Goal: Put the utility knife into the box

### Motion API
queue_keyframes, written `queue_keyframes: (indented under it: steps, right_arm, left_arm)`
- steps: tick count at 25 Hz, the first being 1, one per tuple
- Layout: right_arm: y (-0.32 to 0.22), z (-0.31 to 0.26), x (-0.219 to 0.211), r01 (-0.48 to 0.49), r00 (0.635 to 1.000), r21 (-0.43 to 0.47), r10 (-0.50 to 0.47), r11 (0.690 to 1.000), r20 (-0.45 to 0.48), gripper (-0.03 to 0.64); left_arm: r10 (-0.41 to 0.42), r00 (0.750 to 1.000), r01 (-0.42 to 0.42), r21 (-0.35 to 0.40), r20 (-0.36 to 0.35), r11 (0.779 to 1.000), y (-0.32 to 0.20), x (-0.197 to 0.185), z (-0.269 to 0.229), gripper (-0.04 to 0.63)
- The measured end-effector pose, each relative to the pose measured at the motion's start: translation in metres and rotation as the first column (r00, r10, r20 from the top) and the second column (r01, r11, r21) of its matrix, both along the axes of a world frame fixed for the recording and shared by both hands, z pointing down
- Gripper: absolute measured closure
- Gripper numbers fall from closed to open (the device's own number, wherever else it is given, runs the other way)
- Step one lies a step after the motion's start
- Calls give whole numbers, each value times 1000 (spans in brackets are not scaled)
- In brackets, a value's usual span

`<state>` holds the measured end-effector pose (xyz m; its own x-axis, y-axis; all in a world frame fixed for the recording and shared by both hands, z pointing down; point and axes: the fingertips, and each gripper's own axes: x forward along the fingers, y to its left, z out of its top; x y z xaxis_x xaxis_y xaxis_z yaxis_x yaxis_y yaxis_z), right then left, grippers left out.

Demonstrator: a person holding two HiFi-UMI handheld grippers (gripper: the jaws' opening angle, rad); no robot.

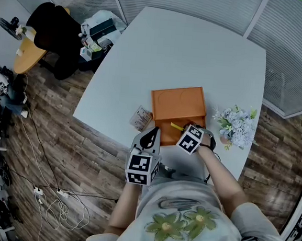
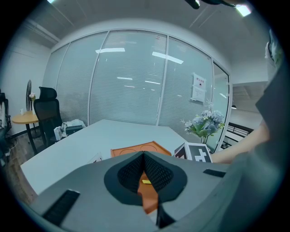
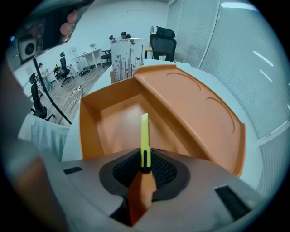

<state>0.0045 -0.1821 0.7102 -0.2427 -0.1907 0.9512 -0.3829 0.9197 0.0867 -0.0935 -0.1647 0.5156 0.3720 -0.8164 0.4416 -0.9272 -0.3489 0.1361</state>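
An orange box (image 1: 176, 103) lies on the white table (image 1: 188, 52), its near compartment open beside a flat lid with round recesses (image 3: 195, 108). My right gripper (image 1: 185, 131) is shut on a yellow utility knife (image 3: 144, 136), whose blade end points forward over the open compartment (image 3: 118, 120). In the head view the knife (image 1: 176, 127) shows above the box's near edge. The left gripper (image 1: 151, 136) hovers just left of the box's near corner with its tips together and nothing between them. Past the left gripper's pads (image 2: 156, 172) I see the box (image 2: 136, 149) and the knife (image 2: 146, 181).
A vase of pale flowers (image 1: 237, 125) stands right of the box. A small printed packet (image 1: 140, 117) lies at its left. The table's near edge runs right in front of the person. Beyond the table's far left corner stand an office chair (image 1: 56, 30) and a round side table (image 1: 28, 54).
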Motion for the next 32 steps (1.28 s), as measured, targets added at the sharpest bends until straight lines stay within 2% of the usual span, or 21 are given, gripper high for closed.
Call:
queue_keyframes:
  steps: [12,19,26,32]
  right_arm:
    - [2,-7,-4,-16,999,-15,16,1000,40,505]
    - [-4,-34,-11,-88,983,46,79,995,163,505]
    - [-7,-85,-17,-170,939,138,118,976,323,505]
    - [-2,-131,-23,-246,864,168,138,955,485,505]
  left_arm:
    - [-2,1000,2,4,-7,1000,-5,-4,-4,595]
    - [-9,1000,10,16,-13,1000,-6,-8,-8,595]
    - [-6,1000,6,29,-19,1000,-6,-8,-14,595]
    - [-3,1000,4,45,-19,999,-5,-5,-20,595]
